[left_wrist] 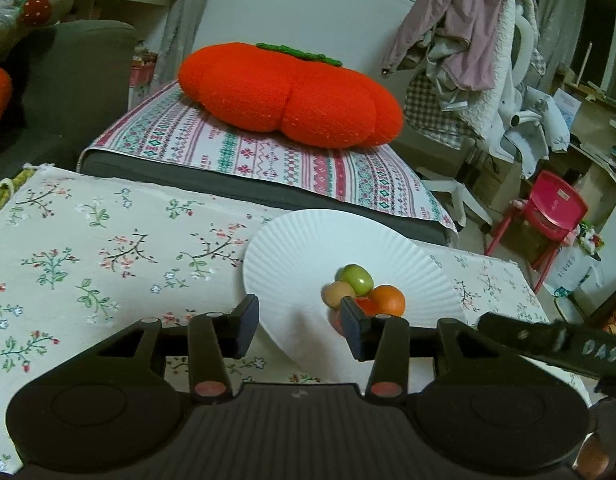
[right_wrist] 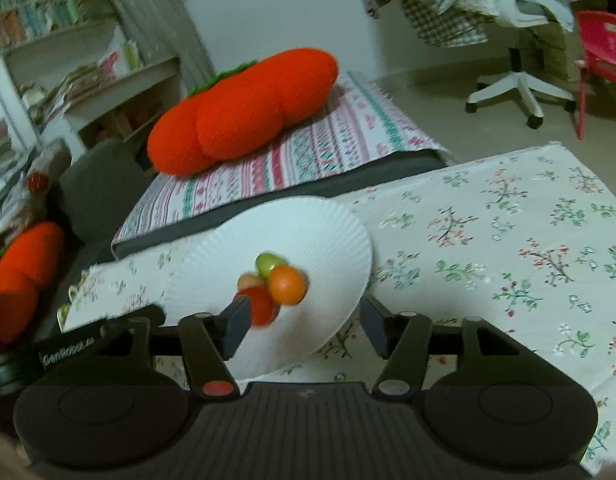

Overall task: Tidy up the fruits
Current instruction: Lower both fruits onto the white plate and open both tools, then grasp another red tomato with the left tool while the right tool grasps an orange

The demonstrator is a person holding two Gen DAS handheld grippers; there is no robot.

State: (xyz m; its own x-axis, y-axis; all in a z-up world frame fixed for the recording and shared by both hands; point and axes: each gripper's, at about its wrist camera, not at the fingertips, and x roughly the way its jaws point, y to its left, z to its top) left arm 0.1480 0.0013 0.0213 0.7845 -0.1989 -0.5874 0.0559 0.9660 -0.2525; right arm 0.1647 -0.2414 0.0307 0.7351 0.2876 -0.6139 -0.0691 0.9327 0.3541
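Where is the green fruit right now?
The green fruit sits on the white plate, at the back of the little fruit pile, just behind the orange. In both views the plate lies on the flowery cloth.

Four fruits (left_wrist: 362, 292) clustered on the plate (left_wrist: 308, 240), atop the tablecloth (left_wrist: 87, 240).

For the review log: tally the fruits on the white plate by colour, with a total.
Fruits piled together on the white paper plate:
Green fruit: 1
Orange fruit: 1
Red fruit: 1
Peach-coloured fruit: 1
Total: 4
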